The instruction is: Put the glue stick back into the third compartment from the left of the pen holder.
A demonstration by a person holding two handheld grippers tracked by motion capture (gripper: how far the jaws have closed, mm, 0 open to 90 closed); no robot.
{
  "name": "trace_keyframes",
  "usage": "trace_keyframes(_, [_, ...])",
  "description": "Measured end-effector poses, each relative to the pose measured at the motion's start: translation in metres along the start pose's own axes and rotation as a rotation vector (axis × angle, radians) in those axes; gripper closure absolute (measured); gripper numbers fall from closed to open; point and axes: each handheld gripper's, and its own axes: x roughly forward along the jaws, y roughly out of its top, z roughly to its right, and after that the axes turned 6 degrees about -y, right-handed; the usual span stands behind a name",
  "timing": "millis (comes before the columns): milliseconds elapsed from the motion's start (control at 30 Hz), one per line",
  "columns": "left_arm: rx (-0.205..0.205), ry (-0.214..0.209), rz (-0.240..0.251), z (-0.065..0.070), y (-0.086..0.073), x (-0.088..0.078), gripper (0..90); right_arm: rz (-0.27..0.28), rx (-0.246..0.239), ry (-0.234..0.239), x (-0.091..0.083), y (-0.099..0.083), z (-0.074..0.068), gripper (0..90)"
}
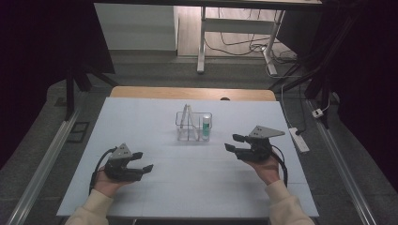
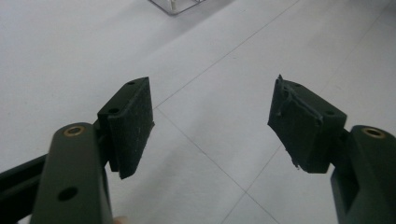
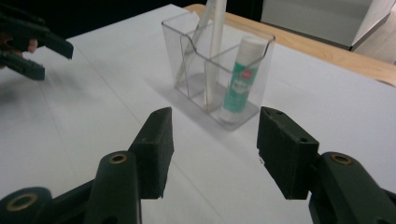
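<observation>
1. Your left gripper (image 1: 143, 162) sits near-left on the white table (image 1: 155, 187), jaws wide open w/ nothing between them. In the left gripper view its pads (image 2: 133, 126) frame bare table, w/ a corner of the organizer (image 2: 175, 5) at the top edge.
2. Clear organizer (image 1: 193, 125) stands upright at table centre, toward the far side, well apart from both grippers.
3. Inside it: white sticks (image 3: 215, 42) lean in the left and middle compartments; a glue stick (image 3: 240, 77) w/ green label stands upright in the right compartment.
4. Your right gripper (image 1: 233, 143) is right of the organizer, near it but not touching, jaws open and empty, pointing left. In the right gripper view the organizer sits just beyond the gap between its pads (image 3: 156, 149).
5. The left gripper (image 3: 44, 53) also shows far-left in that view.
</observation>
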Motion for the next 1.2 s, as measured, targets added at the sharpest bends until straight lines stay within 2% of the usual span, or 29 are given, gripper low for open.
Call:
trace_keyframes(333, [0.0,-0.001,0.003,-0.001,0.0,-0.001,30.6,-0.043,0.009,-0.039,-0.021,-0.03,0.006,44.7])
trace_keyframes(600, [-0.003,-0.001,0.001,-0.002,0.0,0.0,30.5,-0.062,0.025,-0.064,-0.029,-0.051,0.011,43.4])
trace_keyframes(1200, [-0.004,0.005,0.012,-0.002,-0.001,-0.004,30.6,-0.118,-0.002,-0.11,-0.044,-0.074,0.022,40.1])
